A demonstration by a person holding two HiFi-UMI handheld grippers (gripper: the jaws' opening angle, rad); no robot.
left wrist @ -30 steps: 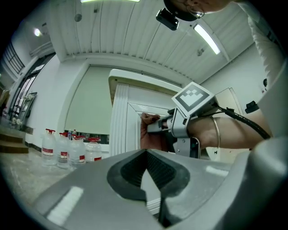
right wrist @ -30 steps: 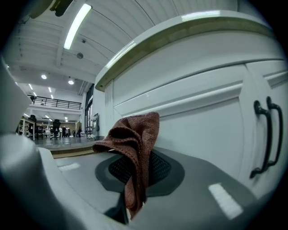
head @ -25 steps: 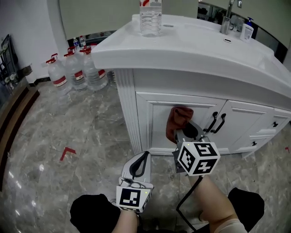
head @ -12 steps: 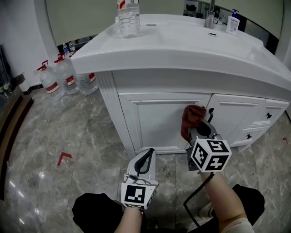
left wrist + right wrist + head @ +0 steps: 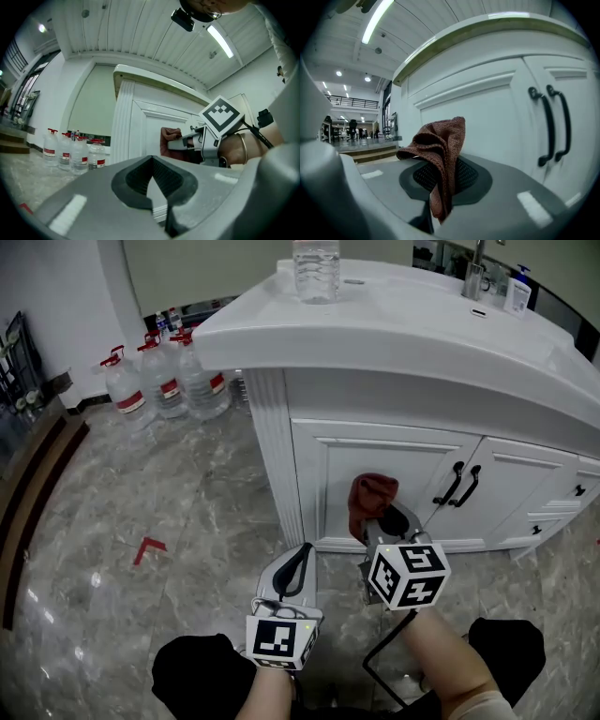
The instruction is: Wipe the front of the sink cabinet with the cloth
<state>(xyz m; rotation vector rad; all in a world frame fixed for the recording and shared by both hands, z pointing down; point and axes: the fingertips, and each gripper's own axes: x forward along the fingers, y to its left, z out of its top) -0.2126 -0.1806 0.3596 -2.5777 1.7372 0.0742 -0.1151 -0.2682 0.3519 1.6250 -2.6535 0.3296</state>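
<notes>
Wiping step in hand: right gripper jaws pinch the rust-brown knitted cloth at the white panelled sink cabinet door (low, left of handles). Left gripper idle, jaws pressed together, empty. Next move probably wants a firm sweep across the panel.

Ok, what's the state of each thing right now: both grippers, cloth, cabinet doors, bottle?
Cloth: bunched, in front of the cabinet.
Right gripper: shut on the cloth.
Left gripper: shut, empty.
Cabinet doors: closed.
Water bottle: upright on the countertop.
</notes>
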